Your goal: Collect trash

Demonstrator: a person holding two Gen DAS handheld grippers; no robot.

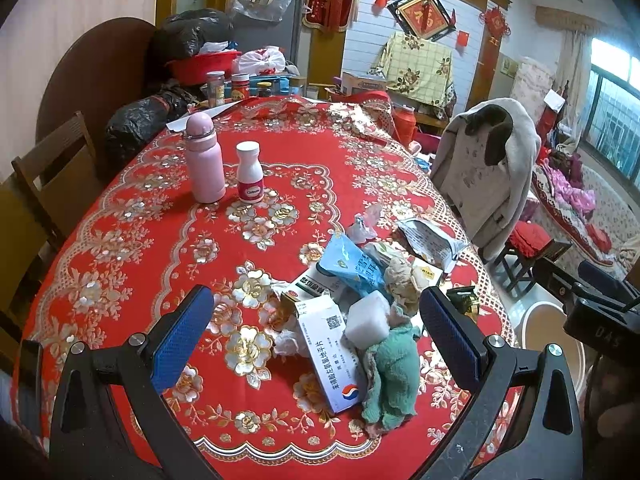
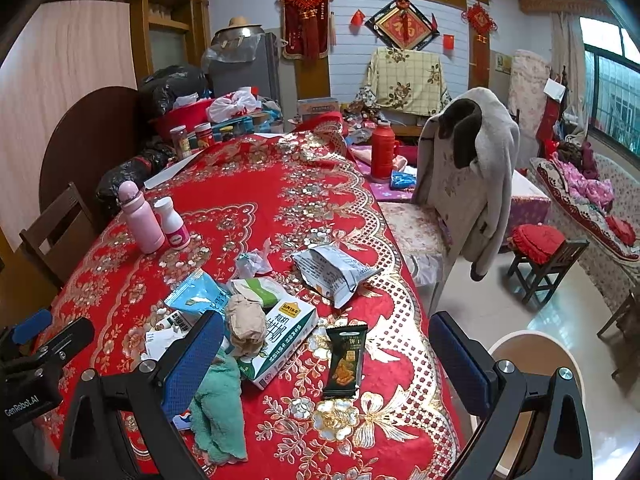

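Note:
A pile of trash lies on the red flowered tablecloth (image 1: pixel 140 248). In the left wrist view it holds a white medicine box (image 1: pixel 328 352), a green crumpled tissue (image 1: pixel 394 376), a white foam block (image 1: pixel 368 318), a blue packet (image 1: pixel 352 264) and a torn silver bag (image 1: pixel 430 240). My left gripper (image 1: pixel 314 344) is open, above and straddling the box and tissue. In the right wrist view I see a milk carton (image 2: pixel 284 340), a beige paper wad (image 2: pixel 246 320), a black snack wrapper (image 2: pixel 344 360) and the silver bag (image 2: pixel 332 268). My right gripper (image 2: pixel 326 364) is open above the wrapper.
A pink bottle (image 1: pixel 204 160) and a white pill bottle (image 1: pixel 250 172) stand further back on the table. A chair draped with a grey coat (image 2: pixel 464 184) stands at the right edge. A round white bin rim (image 2: pixel 532 344) sits on the floor below the table's right side.

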